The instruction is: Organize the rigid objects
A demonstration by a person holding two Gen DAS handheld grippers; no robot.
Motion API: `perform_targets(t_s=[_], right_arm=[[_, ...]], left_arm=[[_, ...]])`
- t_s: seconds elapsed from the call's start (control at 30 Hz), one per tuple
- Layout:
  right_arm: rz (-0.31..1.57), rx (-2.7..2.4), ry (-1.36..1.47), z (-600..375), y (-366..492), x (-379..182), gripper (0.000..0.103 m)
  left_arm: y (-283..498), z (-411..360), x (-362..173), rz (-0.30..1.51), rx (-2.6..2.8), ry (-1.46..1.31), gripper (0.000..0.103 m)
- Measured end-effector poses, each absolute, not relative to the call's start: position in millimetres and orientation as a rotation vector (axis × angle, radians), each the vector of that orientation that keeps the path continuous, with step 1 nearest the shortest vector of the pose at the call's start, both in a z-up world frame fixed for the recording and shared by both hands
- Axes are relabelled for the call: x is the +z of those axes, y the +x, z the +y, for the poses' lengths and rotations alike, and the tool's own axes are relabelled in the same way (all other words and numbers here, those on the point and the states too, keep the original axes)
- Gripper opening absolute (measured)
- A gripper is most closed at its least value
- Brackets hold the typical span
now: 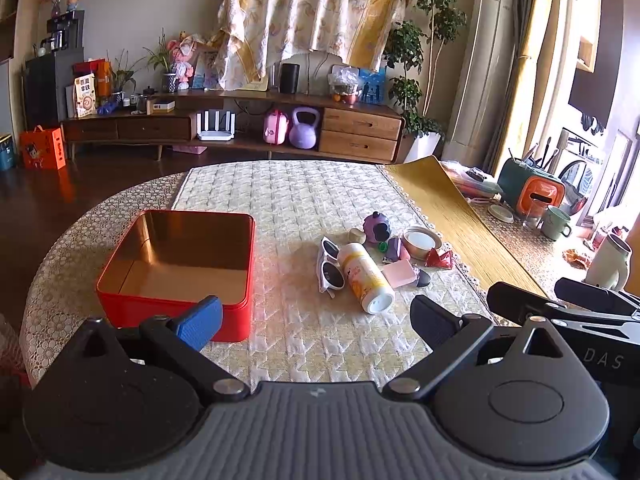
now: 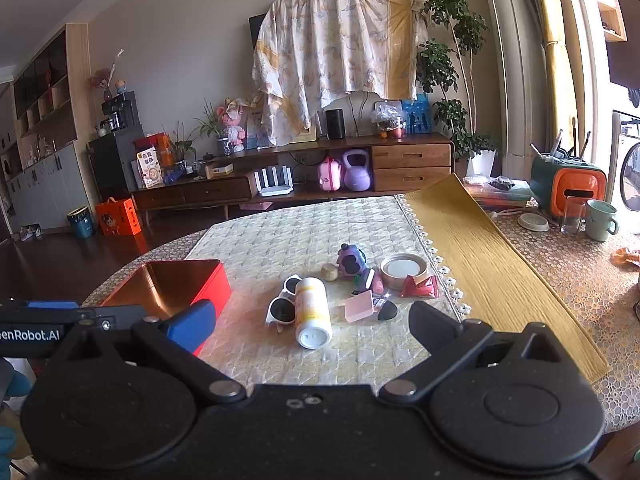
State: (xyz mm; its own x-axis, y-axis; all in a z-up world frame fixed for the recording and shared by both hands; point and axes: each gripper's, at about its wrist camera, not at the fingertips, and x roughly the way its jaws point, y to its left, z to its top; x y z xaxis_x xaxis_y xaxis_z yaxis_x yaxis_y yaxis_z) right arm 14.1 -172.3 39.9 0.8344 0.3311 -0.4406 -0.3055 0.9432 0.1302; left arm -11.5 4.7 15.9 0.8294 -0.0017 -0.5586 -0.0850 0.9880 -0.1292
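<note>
The red tin sits empty on the quilted mat, left of centre in the left wrist view, its open mouth facing up and its sides running roughly square with the mat's edge. To its right, well apart from it, lies the cluster of small things. The largest of them is the white bottle, on its side, long axis running toward the right wrist camera with the flat white base nearest and the far end pointing away and slightly left. Being round and lying down, it may roll if a finger nudges it before the pinch closes, and it rests against the white sunglasses, so a careless grab across it could drag them along. The sunglasses lie just left of the bottle, lenses up, their length roughly parallel to it. Beyond are the round tin lid, the purple toy, the pink case and a red wrapper, packed so closely that lifting one risks scattering its neighbours toward the mat's fringe.

The left gripper hovers with fingers spread wide, holding nothing; the right gripper is likewise spread and unladen, short of the bottle
</note>
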Motion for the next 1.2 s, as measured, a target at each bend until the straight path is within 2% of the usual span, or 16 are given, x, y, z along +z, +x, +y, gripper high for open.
perform_targets(t_s=[0.73, 1.2], right_arm=[[0.489, 0.339, 0.063, -172, 16, 32, 0.103], [0.537, 0.325, 0.071, -180, 49, 13, 0.103]], left_arm=[[-4, 2, 1, 0.618, 0.05, -0.141, 0.101], [35, -3, -17, 0.698, 0.034, -0.127, 0.101]])
